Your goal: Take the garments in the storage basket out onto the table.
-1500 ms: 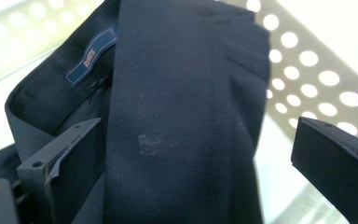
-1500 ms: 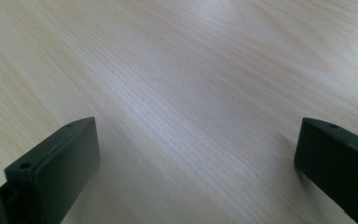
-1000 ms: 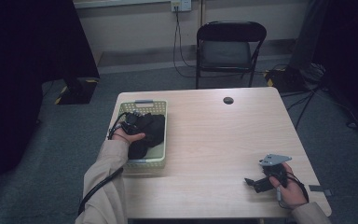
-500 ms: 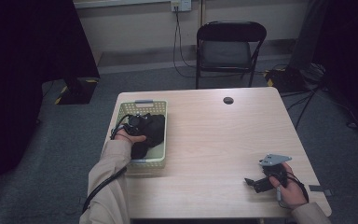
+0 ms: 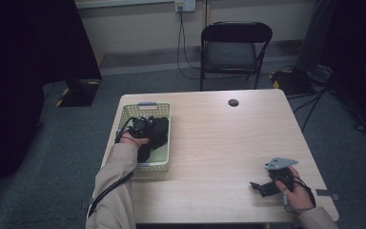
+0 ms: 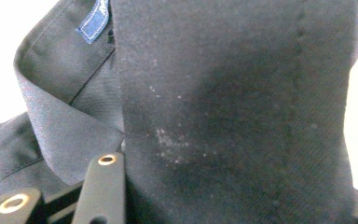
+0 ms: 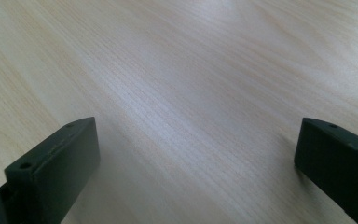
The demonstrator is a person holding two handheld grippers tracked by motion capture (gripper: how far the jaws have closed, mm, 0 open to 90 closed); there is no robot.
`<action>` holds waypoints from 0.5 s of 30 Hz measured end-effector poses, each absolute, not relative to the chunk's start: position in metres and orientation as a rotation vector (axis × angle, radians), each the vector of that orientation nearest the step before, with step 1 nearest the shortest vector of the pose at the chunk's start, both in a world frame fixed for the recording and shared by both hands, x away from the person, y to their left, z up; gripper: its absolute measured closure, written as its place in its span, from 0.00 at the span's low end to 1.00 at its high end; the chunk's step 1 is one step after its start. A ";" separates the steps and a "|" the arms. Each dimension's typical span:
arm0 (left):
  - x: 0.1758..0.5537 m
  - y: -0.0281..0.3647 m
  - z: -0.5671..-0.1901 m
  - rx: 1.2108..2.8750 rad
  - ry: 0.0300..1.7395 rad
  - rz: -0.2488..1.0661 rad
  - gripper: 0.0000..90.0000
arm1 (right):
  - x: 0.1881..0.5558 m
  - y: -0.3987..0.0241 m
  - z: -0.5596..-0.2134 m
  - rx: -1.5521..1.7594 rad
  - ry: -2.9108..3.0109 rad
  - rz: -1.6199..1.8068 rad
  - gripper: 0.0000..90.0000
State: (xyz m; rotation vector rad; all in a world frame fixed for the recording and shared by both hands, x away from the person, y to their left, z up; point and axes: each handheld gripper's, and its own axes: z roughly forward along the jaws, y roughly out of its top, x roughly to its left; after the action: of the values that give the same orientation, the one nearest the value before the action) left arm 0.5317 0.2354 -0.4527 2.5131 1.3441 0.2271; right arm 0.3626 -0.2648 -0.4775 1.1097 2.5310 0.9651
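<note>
Starting at the left of the high view: a pale green plastic basket with perforated sides (image 5: 163,157) sat on the left part of the light wood-grain table (image 5: 219,143), and a bundle of dark, almost black woven cloth (image 5: 156,131) was lying inside it. The person's left hand (image 5: 132,140), in a tan sleeve, was reaching into the basket with the left gripper (image 5: 140,125) right down on the cloth. In the left gripper view the fabric (image 6: 223,107) sat right up against the camera, with a folded hem and a small blue stitched tag (image 6: 94,19) up top. One black jaw showed at the bottom left and the cloth covered the rest, so honestly I couldn't tell if it was pinching anything or not.

Further back, a small black round thing (image 5: 233,102) sat near the table's far edge, with a black folding chair (image 5: 236,50) behind the table.

Over on the right, the right hand (image 5: 296,191) held the right gripper (image 5: 259,187) low near the front right corner, well apart from the basket. In the right gripper view its jaws were spread wide over bare wood (image 7: 191,84), nothing between them.
</note>
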 end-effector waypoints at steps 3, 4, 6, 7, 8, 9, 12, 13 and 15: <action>0.530 0.235 -0.450 2.509 1.349 0.243 0.62 | 0.363 -0.265 -0.478 1.110 2.531 0.965 0.00; 0.529 0.235 -0.449 2.506 1.354 0.246 0.64 | 0.363 -0.265 -0.478 1.110 2.531 0.965 0.00; 0.528 0.235 -0.446 2.494 1.361 0.254 0.66 | 0.363 -0.265 -0.478 1.110 2.531 0.965 0.00; 0.527 0.235 -0.445 2.494 1.358 0.262 0.67 | 0.363 -0.265 -0.478 1.110 2.531 0.965 0.00; 0.527 0.236 -0.444 2.493 1.355 0.269 0.68 | 0.363 -0.265 -0.478 1.110 2.531 0.965 0.00; 0.526 0.236 -0.443 2.488 1.355 0.275 0.68 | 0.363 -0.265 -0.478 1.110 2.531 0.965 0.00; 0.525 0.237 -0.438 2.467 1.350 0.291 0.69 | 0.363 -0.265 -0.478 1.110 2.531 0.965 0.00; 0.524 0.237 -0.435 2.453 1.350 0.299 0.70 | 0.363 -0.265 -0.478 1.110 2.531 0.965 0.00; 0.523 0.239 -0.431 2.421 1.347 0.294 0.70 | 0.363 -0.265 -0.478 1.110 2.531 0.965 0.00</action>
State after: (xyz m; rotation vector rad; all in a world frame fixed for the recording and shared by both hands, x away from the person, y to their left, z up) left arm 0.5234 0.2387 -0.4305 2.4207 1.3466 0.2940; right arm 0.3627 -0.2649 -0.4775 1.1097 2.5310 0.9649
